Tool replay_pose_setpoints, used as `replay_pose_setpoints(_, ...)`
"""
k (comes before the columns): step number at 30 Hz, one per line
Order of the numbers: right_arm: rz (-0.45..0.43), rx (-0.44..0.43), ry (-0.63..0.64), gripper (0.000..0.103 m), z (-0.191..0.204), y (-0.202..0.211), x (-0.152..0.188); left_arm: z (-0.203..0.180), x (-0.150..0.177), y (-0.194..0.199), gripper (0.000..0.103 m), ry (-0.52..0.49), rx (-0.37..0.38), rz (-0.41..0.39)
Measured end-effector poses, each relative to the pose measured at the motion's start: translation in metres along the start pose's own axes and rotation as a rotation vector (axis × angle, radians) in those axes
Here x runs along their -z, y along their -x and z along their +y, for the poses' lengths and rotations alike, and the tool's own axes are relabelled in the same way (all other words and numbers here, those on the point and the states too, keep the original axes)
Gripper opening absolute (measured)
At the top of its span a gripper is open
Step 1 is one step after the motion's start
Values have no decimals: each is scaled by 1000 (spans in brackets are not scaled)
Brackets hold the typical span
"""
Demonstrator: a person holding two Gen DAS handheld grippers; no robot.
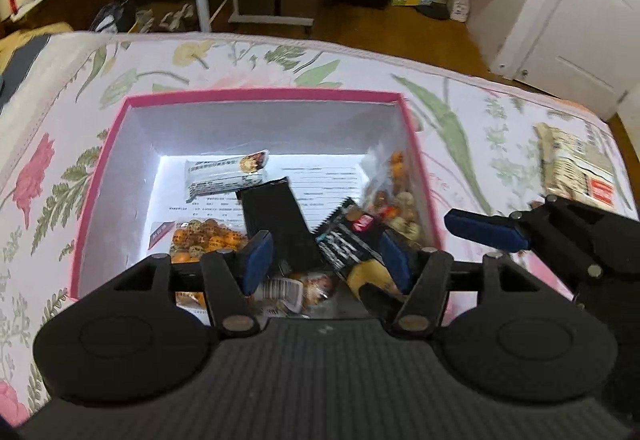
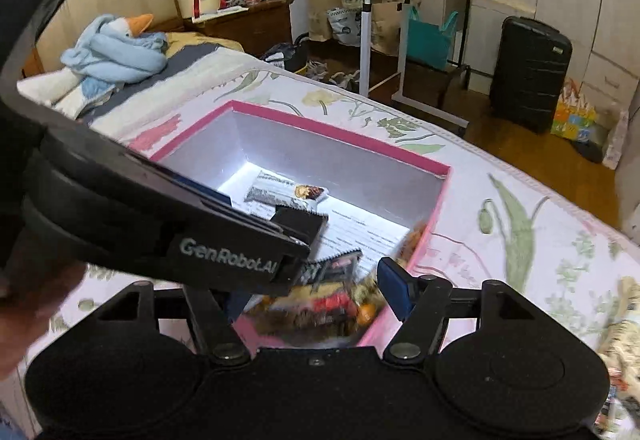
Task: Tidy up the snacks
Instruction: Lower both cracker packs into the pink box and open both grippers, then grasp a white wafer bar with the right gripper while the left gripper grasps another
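Pink-rimmed cardboard box w/ white inner walls (image 1: 102,176) sits open on a floral-print quilted bedspread (image 1: 460,112). Snacks are inside it, on a printed paper sheet lining the floor (image 1: 336,180).

Left gripper (image 1: 326,260) hovers over the box's near end, blue-padded fingers (image 1: 258,258) spread wide apart, nothing clamped between them. Below/between the tips: a matte black flat pouch (image 1: 276,220) lying tilted mid-box, and a black wrapper w/ white lettering & a red patch (image 1: 346,236) just beside it, overlapping its right edge. Farther back, a silver-grey wrapped bar w/ a brown pic at 1 end (image 1: 226,174). Near-left corner: clear bag of small orange-wrapped candies (image 1: 204,236). Against the right wall, clear bag of mixed round candies (image 1: 394,188), leaning. Under the gripper's near side, blurred packets incl. 1 w/ a barcode label (image 1: 280,290) – can't tell what they are.

Right gripper (image 1: 486,230) is at the box's right rim, seen from the left wrist cam; the 1 blue pad visible reads as 1 slab, so jaws look together, but can't tell for sure. From its own cam only 1 blue fingertip (image 2: 394,292) shows; the other side is hidden behind the left gripper's body.

Outside the box, well apart to the right on the bedspread: beige printed snack pack w/ a red label (image 1: 576,168).
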State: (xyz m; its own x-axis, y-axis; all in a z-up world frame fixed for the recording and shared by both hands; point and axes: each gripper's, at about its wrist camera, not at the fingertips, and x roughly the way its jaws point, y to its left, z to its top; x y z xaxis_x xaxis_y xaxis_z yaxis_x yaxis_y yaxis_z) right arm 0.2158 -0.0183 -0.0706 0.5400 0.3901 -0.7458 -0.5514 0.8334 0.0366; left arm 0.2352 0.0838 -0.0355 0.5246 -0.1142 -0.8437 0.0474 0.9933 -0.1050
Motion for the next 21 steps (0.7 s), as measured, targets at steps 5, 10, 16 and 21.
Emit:
replay_pose_setpoints(5,35,-3,-18,73,1,42,5,-18,9,37,65,-102,29,-26)
replay_pose_setpoints(10,71,39,-29,75,-1,83,14,-39,23,69,69,-209,69,-28)
replay_pose_setpoints(16,72,74,-110,77,-18,133,49,-67,42,89,80,-307,157,-31)
replay_pose_setpoints(21,5,95,-293,78,-56,174,106,-93,62,74,85,-365,232,-10)
